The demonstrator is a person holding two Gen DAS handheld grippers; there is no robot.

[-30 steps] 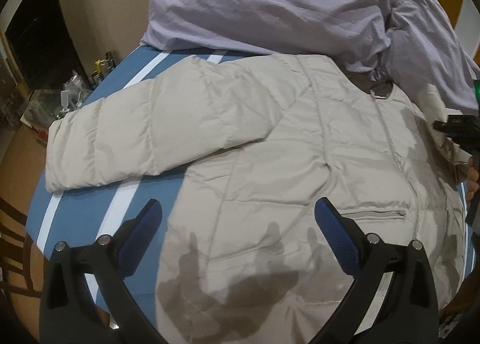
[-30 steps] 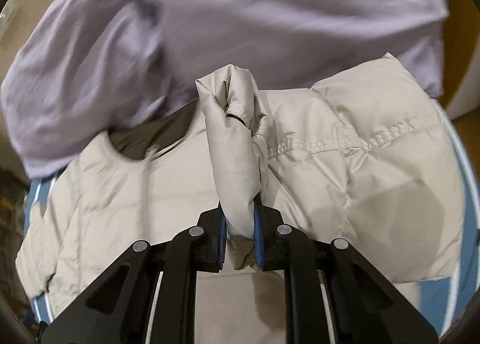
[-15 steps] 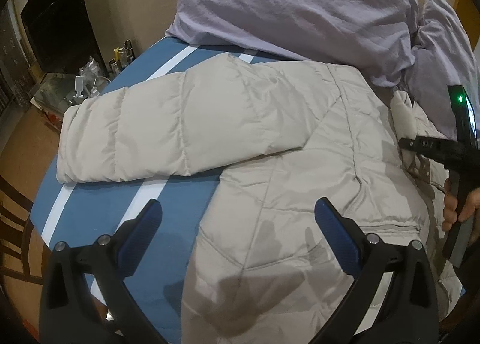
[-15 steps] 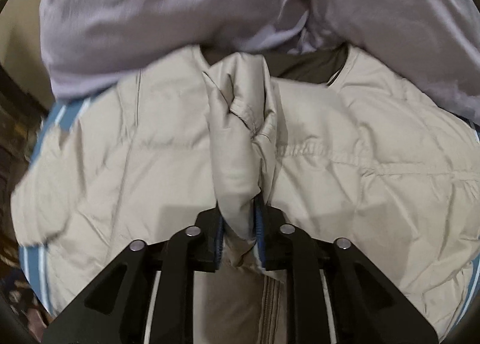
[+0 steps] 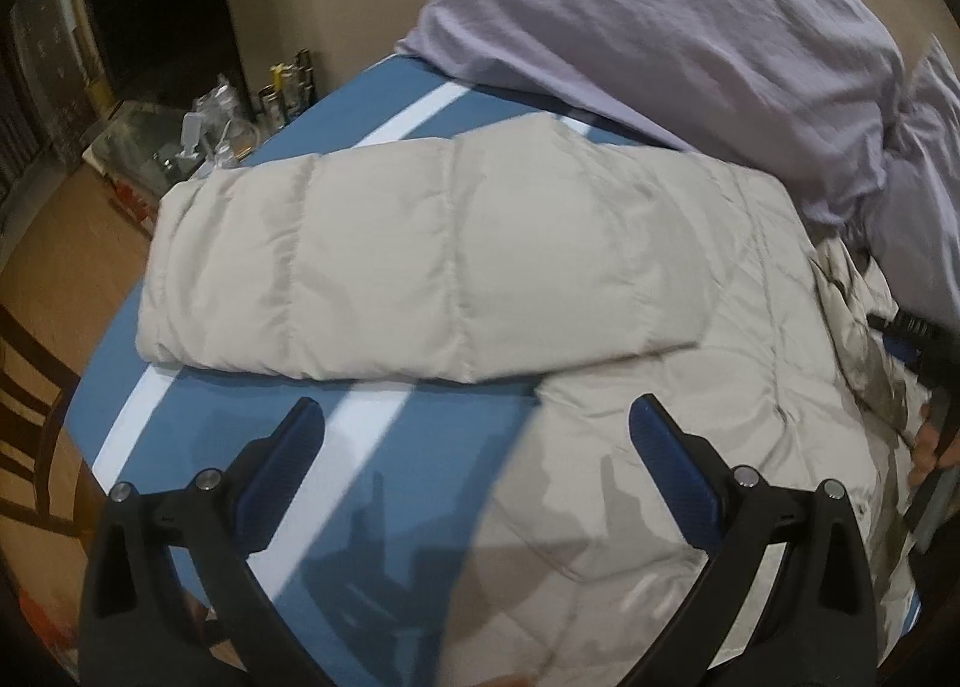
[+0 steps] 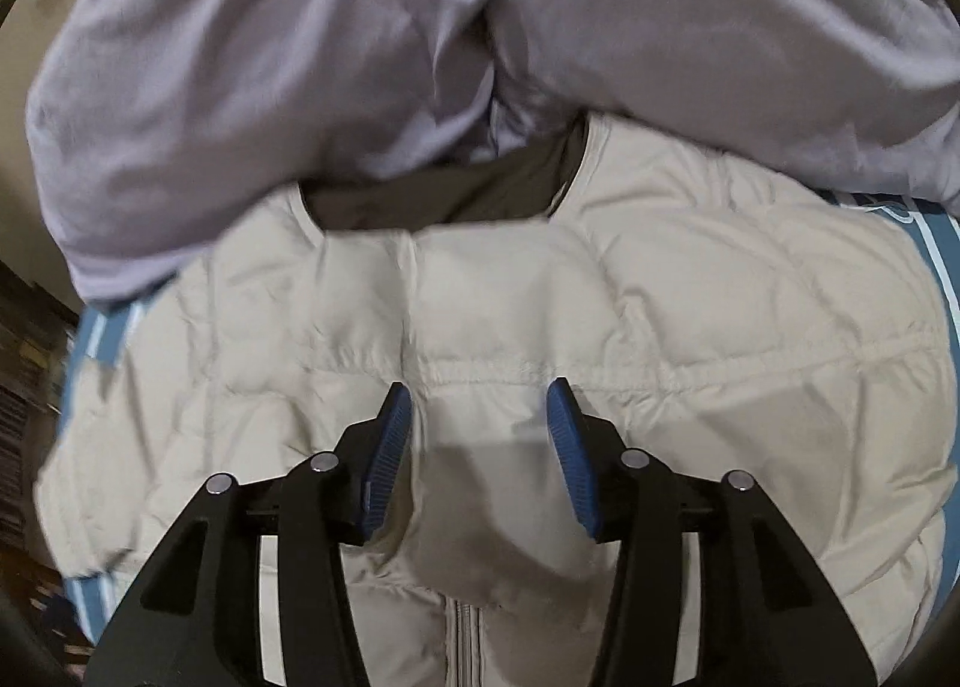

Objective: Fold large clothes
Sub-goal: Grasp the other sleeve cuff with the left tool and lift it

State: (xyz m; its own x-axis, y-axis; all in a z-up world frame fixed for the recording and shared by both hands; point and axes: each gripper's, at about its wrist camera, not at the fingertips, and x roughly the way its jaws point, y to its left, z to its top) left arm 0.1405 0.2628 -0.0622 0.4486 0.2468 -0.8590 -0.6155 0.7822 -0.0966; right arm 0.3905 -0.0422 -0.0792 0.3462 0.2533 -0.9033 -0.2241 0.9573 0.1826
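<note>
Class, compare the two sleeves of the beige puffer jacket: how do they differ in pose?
The left sleeve lies stretched outward over the blue striped cloth, away from the jacket body. The right sleeve lies folded across the chest, below the collar. Both are beige, quilted, and ungripped.

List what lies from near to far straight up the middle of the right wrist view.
Right gripper, open → zipper → folded sleeve → dark collar lining → lavender bedding.
</note>
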